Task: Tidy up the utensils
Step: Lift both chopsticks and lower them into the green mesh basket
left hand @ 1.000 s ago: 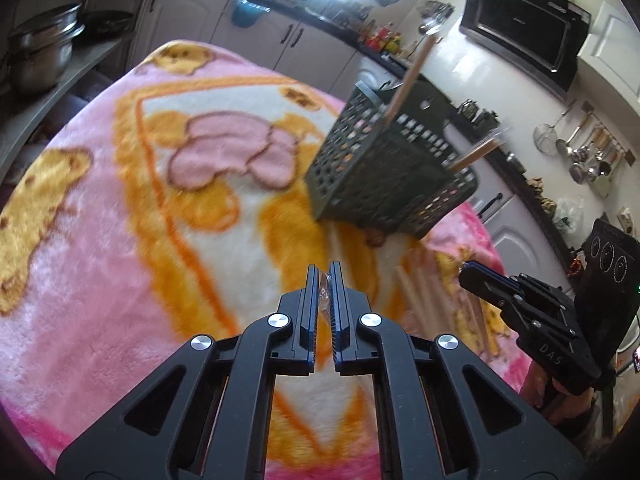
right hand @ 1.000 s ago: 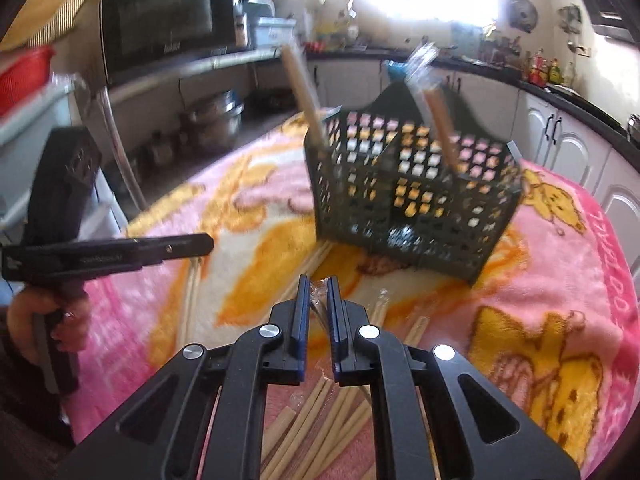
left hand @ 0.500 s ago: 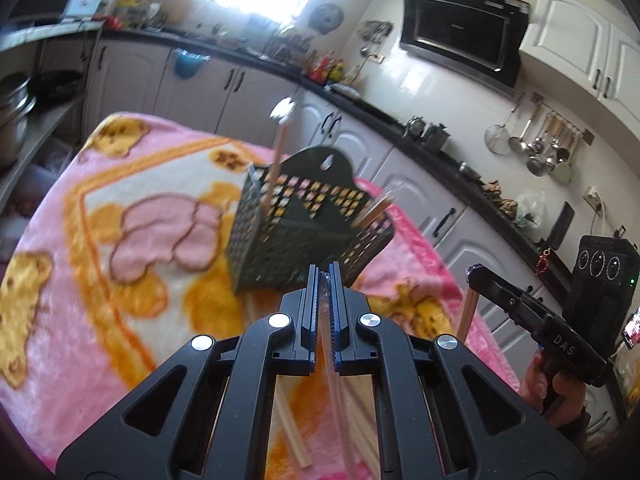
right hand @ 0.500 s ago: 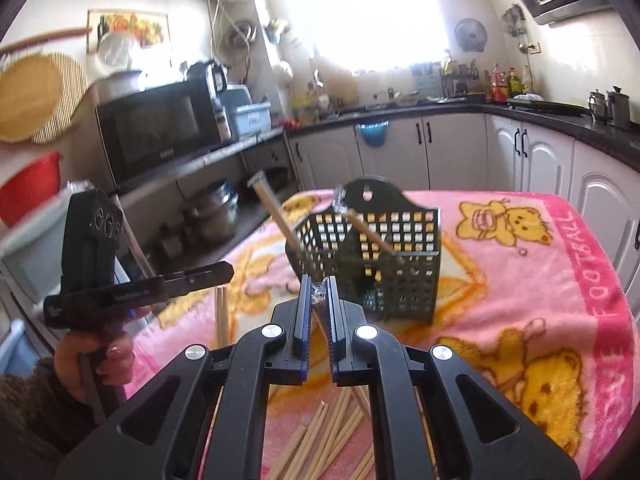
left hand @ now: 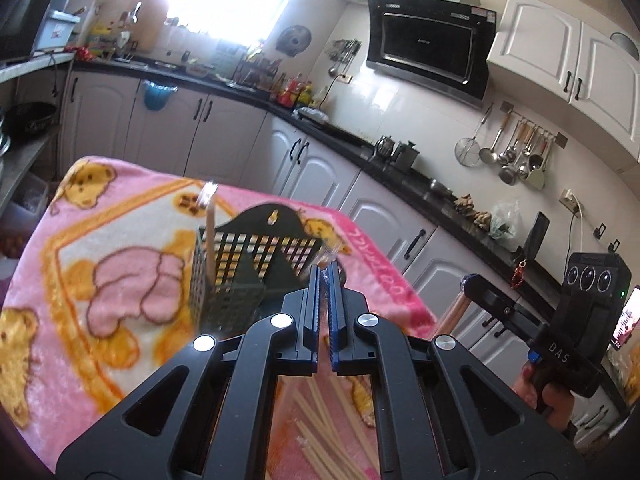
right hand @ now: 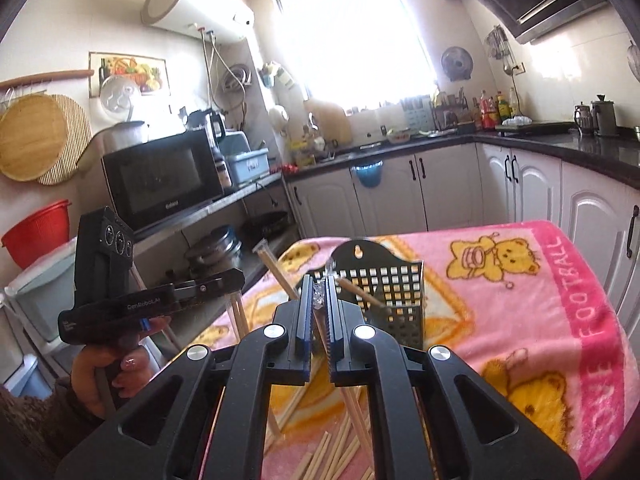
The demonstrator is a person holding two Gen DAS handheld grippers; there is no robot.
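One black mesh caddy (right hand: 378, 294) stands upright on the pink bear-print blanket (right hand: 532, 300) that covers the table, toward the table's far edge, its solid back plate with a keyhole slot rising above the rim. Two wrapped chopstick pairs sit in it: one (left hand: 209, 236) stands near-vertical in the left compartment in the left wrist view, clear wrapper end sticking up over the rim; the other (right hand: 360, 294) leans across the right side, tip angled out over the rim. An inner divider shows as a dark triangle; I cannot tell the compartment count.

Two tongs in view, both clenched. Left tongs (left hand: 324, 280) pinch a wrapped chopstick pair, crinkled clear wrapper showing at the tips, sticks hanging down in the right wrist view (right hand: 239, 316), held above the table's near-left edge, just short of the caddy. Right tongs (right hand: 318, 294) grip another wrapped pair, wrapper bunched between the pads, stick running down and right below the jaws; its lower part shows tan in the left wrist view (left hand: 454, 314), off the table's right edge.

Loose chopsticks (right hand: 340, 446) lie scattered flat on the blanket near the near edge, under both tongs; roughly a dozen sticks, exact count unclear because the tongs cover part of the pile.
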